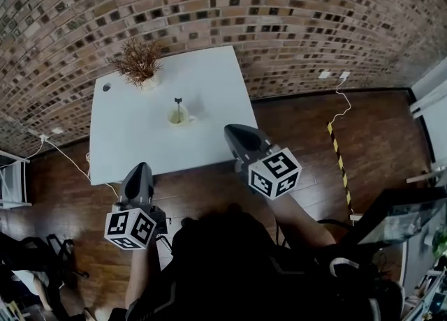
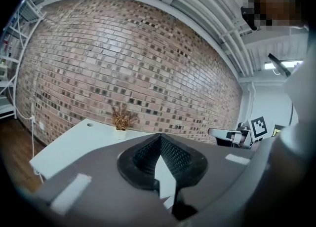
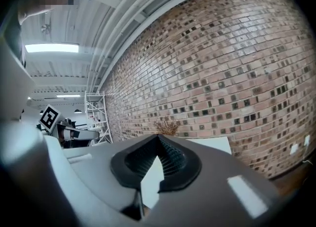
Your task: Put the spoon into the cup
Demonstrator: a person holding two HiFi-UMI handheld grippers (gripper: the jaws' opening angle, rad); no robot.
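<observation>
Spoon (image 1: 178,105) and cup (image 1: 179,116) as seen from the head view, with both gripper views for jaw state.

Nearest the person, the left gripper (image 1: 138,167) hangs over the wooden floor (image 1: 300,131), short of the table's near edge. Its own view shows the jaws brought together at the tips, with nothing between the ribbed pads (image 2: 170,153) (only white tabletop shows through the gap below them).

A little farther out, the right gripper (image 1: 230,131) shows over the near right part of the table (image 1: 133,145). Its jaws are likewise closed tip to tip and hold nothing.

Beyond both, about the middle of the table, the cup stands upright with the spoon already in it. The dark handle rises out of the rim, its long axis close to vertical, leaning slightly toward the far side. Neither gripper touches the cup or the spoon.

From the right gripper the cup lies ahead and to the left, and from the left gripper ahead and to the right. The right gripper is the nearer of the two. Neither gripper view shows the cup, as each gripper's body covers it.

Farther still, a dried plant (image 1: 138,61) stands at the far left of the table, and behind it is the brick wall (image 1: 293,12).

Judged from this layout, the placement looks complete.
</observation>
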